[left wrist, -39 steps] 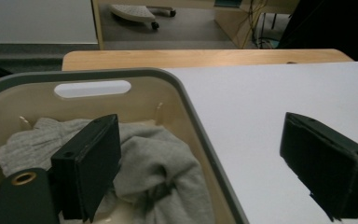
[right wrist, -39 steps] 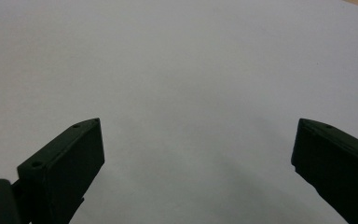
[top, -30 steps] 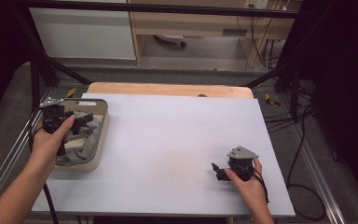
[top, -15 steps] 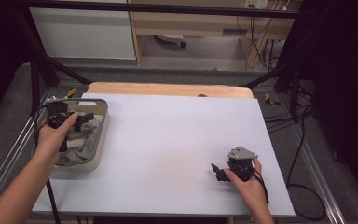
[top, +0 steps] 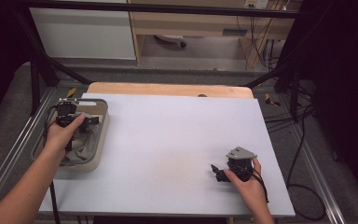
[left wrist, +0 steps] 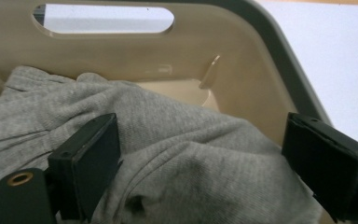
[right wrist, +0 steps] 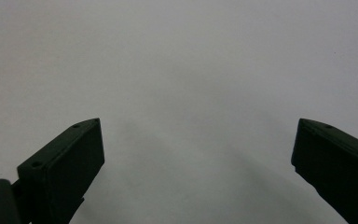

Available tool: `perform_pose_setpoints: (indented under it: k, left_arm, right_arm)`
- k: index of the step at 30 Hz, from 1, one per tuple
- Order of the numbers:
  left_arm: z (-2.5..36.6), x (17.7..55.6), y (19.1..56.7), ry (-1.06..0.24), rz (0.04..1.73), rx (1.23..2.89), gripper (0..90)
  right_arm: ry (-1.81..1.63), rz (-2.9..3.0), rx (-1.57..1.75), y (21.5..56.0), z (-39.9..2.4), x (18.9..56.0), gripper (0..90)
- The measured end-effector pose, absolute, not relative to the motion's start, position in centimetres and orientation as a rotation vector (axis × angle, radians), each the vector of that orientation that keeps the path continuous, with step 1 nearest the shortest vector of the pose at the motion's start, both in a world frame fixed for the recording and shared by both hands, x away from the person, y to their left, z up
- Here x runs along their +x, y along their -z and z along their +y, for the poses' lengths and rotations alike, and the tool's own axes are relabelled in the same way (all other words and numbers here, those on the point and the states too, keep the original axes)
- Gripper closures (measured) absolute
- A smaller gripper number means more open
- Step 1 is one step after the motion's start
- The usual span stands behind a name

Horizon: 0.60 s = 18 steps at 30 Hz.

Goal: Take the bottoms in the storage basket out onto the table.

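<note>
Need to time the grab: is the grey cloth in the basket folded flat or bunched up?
Bunched up. The grey cloth lies in rumpled folds inside the basket, humped between the left gripper and its open jaws.

Left gripper [top: 81, 122] at frame left, angled down, jaws just opened wider; right gripper [top: 220, 172] lower right, jaws wide apart.

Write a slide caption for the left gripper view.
Left gripper, jaws open, poised over grey cloth in a beige basket.
</note>
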<state>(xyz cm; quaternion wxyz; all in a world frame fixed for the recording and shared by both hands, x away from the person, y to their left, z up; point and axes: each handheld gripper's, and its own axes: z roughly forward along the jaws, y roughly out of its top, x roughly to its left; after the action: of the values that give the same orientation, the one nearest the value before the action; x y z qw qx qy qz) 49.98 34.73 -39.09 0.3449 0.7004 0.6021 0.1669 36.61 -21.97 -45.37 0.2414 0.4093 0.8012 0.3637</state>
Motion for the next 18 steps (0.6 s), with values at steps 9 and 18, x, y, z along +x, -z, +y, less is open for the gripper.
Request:
perform_pose_setpoints:
  k: [9,18]
  left_arm:
    - [34.8,50.8,40.4,-0.414,1.574,1.864,11.0]
    - [35.0,51.2,41.4,-0.427,1.575,1.895,11.1]
  right_arm:
    - [-0.988,2.198,1.123,45.4,-21.9,36.6,3.1]
    - [-0.991,2.187,1.133,45.3,-22.3,36.6,3.1]
